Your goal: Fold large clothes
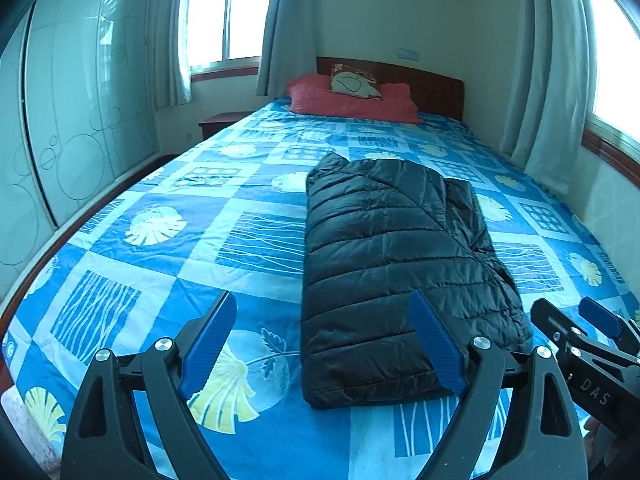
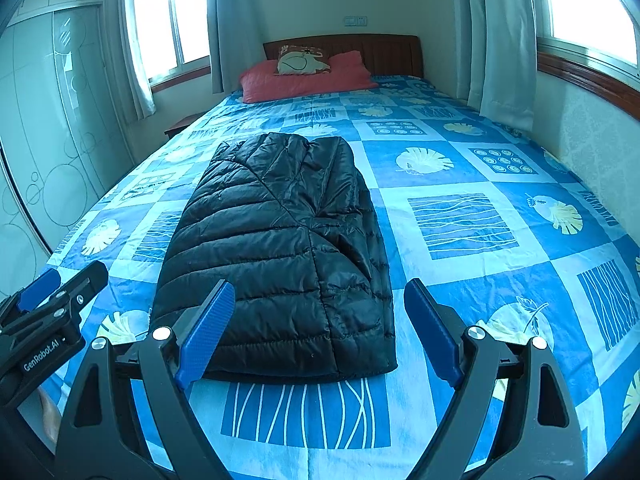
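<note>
jacket point(image 1: 396, 264): lay folded on bed point(image 1: 168, 208) | left claw point(image 1: 332, 340): spread wide, empty, above jacket's near left corner | right claw point(image 2: 320, 332): spread wide, empty, over jacket's near right edge, not touching

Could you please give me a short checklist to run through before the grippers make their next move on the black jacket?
1. Left gripper open and holding nothing: ok.
2. Right gripper open and holding nothing: ok.
3. Black puffer jacket lies folded lengthwise in a long bundle on the bedspread: ok.
4. Jacket's near hem within view of both grippers: ok.
5. Bedspread around the jacket free of other items, pillows far off at the headboard: ok.
6. Sleeves tucked evenly inside the fold: cannot tell.
</note>
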`<state>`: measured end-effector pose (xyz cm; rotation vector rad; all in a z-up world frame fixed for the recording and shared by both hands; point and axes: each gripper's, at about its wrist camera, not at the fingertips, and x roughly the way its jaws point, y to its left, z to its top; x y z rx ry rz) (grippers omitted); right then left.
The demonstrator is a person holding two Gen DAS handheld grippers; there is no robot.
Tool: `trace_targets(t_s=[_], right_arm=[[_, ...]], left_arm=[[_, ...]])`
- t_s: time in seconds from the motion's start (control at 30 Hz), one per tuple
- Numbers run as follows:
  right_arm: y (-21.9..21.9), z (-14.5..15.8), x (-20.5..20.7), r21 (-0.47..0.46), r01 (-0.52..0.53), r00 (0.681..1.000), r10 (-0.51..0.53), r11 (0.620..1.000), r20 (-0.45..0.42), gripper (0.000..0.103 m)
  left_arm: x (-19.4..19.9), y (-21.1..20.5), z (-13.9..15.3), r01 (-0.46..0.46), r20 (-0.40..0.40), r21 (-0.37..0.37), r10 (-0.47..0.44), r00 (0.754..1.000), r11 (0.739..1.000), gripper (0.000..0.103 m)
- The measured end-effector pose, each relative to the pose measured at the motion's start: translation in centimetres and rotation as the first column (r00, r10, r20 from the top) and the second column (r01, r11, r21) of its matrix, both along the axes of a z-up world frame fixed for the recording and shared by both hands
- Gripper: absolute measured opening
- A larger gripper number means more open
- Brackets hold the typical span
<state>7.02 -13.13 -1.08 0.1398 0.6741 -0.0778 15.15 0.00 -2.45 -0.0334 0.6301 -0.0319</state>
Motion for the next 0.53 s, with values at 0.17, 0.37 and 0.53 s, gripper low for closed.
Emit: trace_targets(t_s=[0.17,0.37,0.53], right_arm=[[-0.3,-0.3,0.1,-0.003,-0.007,1.000,0.007,1.000,-0.009,0.086],[-2.0,-0.7,0.2,-0.005,0.000,1.000,0.000,1.000,-0.021,0.087],[-6.1,-1.6,0.6,-0.027,0.065,0.998,-0.065,0.998,-0.022,0.094]], left_arm=[[0.1,0.1,-0.3,-0.034,-0.004,0.035,0.035,0.999,0.999,0.088],[1.4,1.2,-1.6,-0.059,0.007,0.104,0.059,0.998,0.993,0.088],[5.2,6.5,-5.6,-0.122,-0.159,0.051,0.129,0.979,0.991,0.088]])
